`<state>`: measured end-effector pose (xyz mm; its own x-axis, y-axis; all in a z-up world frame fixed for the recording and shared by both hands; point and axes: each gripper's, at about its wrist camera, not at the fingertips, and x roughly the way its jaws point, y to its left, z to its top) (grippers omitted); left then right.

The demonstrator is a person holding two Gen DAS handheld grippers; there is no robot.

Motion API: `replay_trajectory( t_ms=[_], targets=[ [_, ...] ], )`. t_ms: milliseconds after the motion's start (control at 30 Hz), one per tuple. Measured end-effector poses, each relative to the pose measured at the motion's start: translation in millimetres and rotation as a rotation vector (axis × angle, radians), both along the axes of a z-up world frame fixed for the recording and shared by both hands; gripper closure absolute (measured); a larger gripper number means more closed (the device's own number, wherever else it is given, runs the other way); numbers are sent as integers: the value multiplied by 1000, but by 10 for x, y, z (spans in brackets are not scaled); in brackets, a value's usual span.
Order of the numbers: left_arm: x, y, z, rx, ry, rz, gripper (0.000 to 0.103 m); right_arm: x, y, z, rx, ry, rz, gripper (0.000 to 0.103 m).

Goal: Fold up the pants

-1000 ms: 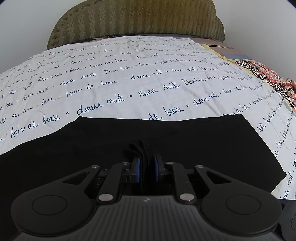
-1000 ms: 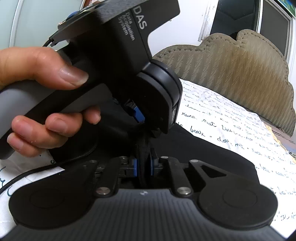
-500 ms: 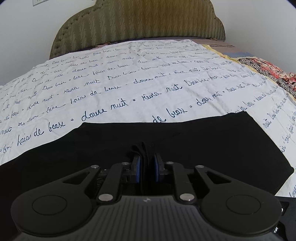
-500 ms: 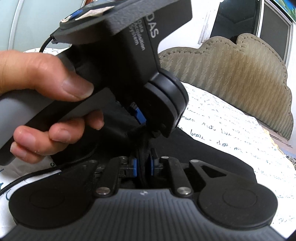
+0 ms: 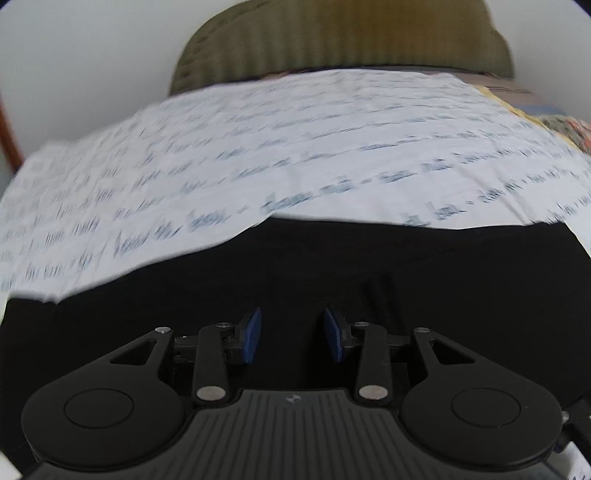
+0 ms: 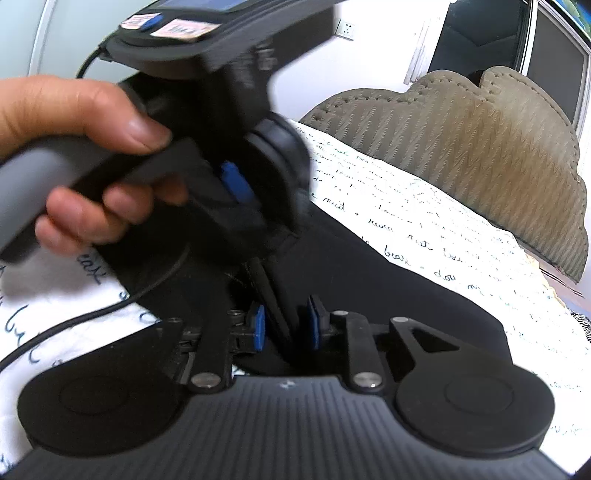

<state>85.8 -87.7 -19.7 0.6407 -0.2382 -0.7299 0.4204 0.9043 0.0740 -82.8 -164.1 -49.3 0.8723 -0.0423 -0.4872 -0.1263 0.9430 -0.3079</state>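
1. Black pants (image 5: 369, 266) spread flat on the bed, filling the lower half of the left wrist view; long axis across that picture, far edge from lower left towards the right, one squared end at the right edge (image 5: 569, 236).
2. In the right wrist view, same dark cloth (image 6: 388, 295) running away from the camera towards the upper left, under the other tool.
3. Left gripper (image 5: 292, 334) low over the pants, blue pads (image 5: 253, 334) parted by a moderate gap, jaws just opened; nothing pinched, only flat cloth showing below the gap.
4. Right gripper (image 6: 286, 325) with jaws just widened to a narrow gap; a raised fold of the black fabric (image 6: 273, 310) standing between the pads (image 6: 258, 326), no pad seen pressing it.
5. Left hand (image 6: 92, 162) wrapped round the grey handle of the left tool, black cable (image 6: 74, 317) trailing over the sheet.
6. Underneath: white bedspread (image 5: 295, 147) printed with lines of blue cursive script, blurred in the left wrist view.
7. Beyond: scalloped olive-brown padded headboard (image 6: 480, 155), pale wall, a dark window (image 6: 491, 40) and a wall socket (image 6: 345, 27); patterned cloth (image 5: 569, 129) at the far right of the bed.
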Motion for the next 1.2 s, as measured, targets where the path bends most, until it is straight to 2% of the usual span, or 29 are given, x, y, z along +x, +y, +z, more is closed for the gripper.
replay_trajectory(
  t_ms=[133, 233, 333, 400, 500, 600, 633, 667, 733, 833, 900, 967, 1033, 1133, 1200],
  targets=[
    [-42, 361, 20, -42, 11, 71, 67, -95, -33, 68, 19, 19, 25, 78],
    [-114, 624, 39, -25, -24, 131, 66, -180, -189, 238, 122, 17, 39, 72],
    [-215, 859, 51, -1, -56, 177, 57, -229, -436, 433, 243, -36, -4, 70],
    [-282, 974, 81, 12, -81, 193, 44, -201, -586, 492, 289, -77, -61, 70],
    [-367, 1080, 142, 52, -122, 211, 39, -14, -689, 421, 275, -55, -136, 70],
    [-397, 1174, 183, 93, -150, 238, 36, 145, -630, 237, 303, 53, -92, 70],
    [-392, 1224, 199, 99, -152, 253, 35, 156, -559, 184, 282, 71, -70, 71],
    [-385, 1287, 217, 101, -152, 275, 30, 153, -502, 173, 245, 66, -53, 71],
    [-347, 1424, 248, 103, -156, 330, 27, 121, -404, 193, 210, 43, -38, 71],
    [-305, 1591, 293, 99, -164, 408, 27, 120, -409, 276, 256, 13, -38, 71],
    [-290, 1672, 291, 83, -153, 418, 27, 179, -376, 243, 247, 39, -34, 71],
    [-305, 1713, 273, 63, -134, 412, 27, 251, -239, 172, 183, 91, -19, 71],
    [-334, 1730, 248, 54, -132, 391, 27, 237, -217, 223, 161, 66, -9, 71],
    [-322, 1702, 175, 79, -131, 376, 27, 315, -285, 400, 224, 20, -16, 71],
    [-317, 1699, 133, 83, -126, 376, 27, 443, -272, 425, 193, 13, -24, 65]
  ],
)
